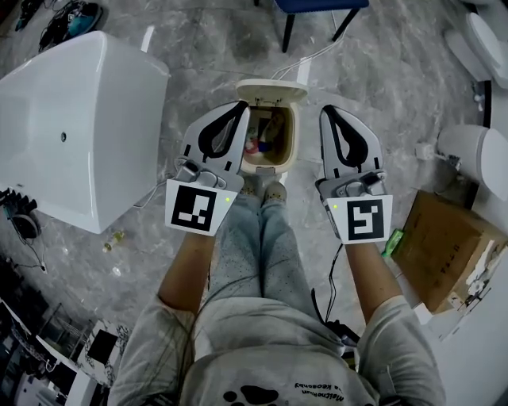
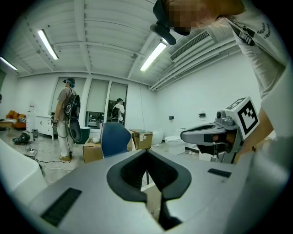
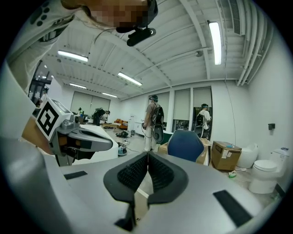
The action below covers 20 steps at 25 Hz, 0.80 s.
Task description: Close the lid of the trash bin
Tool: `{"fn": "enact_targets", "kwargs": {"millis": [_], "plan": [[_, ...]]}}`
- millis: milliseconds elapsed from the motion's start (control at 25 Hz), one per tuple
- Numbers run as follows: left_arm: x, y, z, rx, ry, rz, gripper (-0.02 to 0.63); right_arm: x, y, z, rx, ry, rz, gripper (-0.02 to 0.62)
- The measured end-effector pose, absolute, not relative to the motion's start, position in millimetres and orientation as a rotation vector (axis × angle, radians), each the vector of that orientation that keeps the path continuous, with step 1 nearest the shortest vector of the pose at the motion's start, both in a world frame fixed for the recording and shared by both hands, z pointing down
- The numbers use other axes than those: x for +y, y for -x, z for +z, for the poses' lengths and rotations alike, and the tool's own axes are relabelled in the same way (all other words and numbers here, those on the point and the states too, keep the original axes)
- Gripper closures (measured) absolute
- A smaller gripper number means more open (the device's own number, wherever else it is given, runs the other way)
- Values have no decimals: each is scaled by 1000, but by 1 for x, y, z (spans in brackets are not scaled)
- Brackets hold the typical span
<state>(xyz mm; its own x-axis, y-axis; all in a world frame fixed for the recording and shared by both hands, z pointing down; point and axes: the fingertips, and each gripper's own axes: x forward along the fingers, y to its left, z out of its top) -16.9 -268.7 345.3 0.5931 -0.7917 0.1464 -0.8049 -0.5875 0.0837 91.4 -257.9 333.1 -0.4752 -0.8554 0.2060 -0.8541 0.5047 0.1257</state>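
Note:
In the head view a small cream trash bin (image 1: 287, 151) stands on the floor just past the person's feet. Its lid (image 1: 272, 90) is tipped back open, and rubbish shows inside. My left gripper (image 1: 240, 109) hangs over the bin's left edge with its jaws shut and nothing in them. To the bin's right, my right gripper (image 1: 329, 112) is also shut and empty. From the left gripper view, the closed left gripper (image 2: 146, 151) points level into the room, with the right gripper (image 2: 208, 135) beside it. The right gripper view shows the right gripper (image 3: 147, 156) closed too.
A large white tub-like unit (image 1: 79, 127) lies on the floor at the left. A cardboard box (image 1: 448, 246) and a white toilet (image 1: 476, 151) sit to the right. A blue chair (image 1: 317, 6) stands behind the bin. Cables trail over the floor. Other people (image 2: 66, 119) stand far off.

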Motion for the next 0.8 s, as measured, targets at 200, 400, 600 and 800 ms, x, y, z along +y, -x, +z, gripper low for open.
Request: {"fn": "enact_targets", "kwargs": {"millis": [200, 400, 600, 800], "plan": [[-285, 13, 367, -1324, -2701, 165, 586, -275, -94, 352, -2511, -1449, 5, 563], [-297, 8, 384, -1300, -2722, 184, 586, -292, -96, 366, -2525, -1476, 42, 563], [-310, 6, 408, -1269, -2724, 206, 586, -307, -95, 390, -2513, -1447, 40, 563], [-316, 4, 430, -1234, -2729, 222, 586, -314, -94, 414, -2506, -1409, 43, 563]]}}
